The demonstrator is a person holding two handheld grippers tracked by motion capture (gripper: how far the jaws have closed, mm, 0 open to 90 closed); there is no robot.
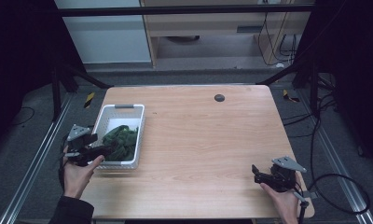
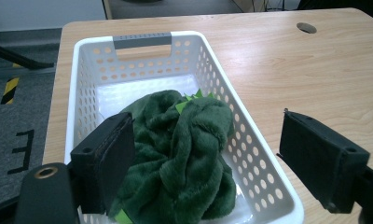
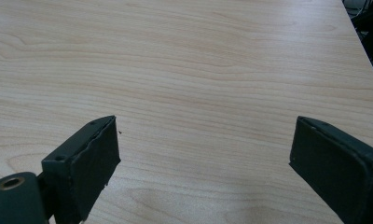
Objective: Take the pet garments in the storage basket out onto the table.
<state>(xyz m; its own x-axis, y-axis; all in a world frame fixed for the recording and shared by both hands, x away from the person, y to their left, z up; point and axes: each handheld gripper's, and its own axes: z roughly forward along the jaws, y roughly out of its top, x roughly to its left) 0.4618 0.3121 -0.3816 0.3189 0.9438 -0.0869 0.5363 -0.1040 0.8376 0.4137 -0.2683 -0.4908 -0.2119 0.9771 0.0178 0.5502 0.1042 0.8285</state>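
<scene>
Your wooden table (image 1: 198, 140) lies mostly bare: from the basket's right wall across to the right edge the top is open, with just a small dark round grommet (image 1: 219, 97) near the far edge. Your right gripper (image 1: 264, 177) sits close to the near right corner, jaws spread wide over bare wood in the right gripper view, holding nothing. Your left gripper (image 1: 98, 151) is at the left edge, by the near end of the white perforated basket (image 1: 121, 163). Its jaws stand released and wide apart: in the left gripper view one jaw is inside the basket, right beside the green plush cloth (image 2: 180, 158), and the other is outside the basket's right wall, over the table. The cloth lies bunched in the near half of the basket, with bits of lighter green showing in it; the far half, toward the grey handle (image 2: 141, 39), shows bare white floor.
</scene>
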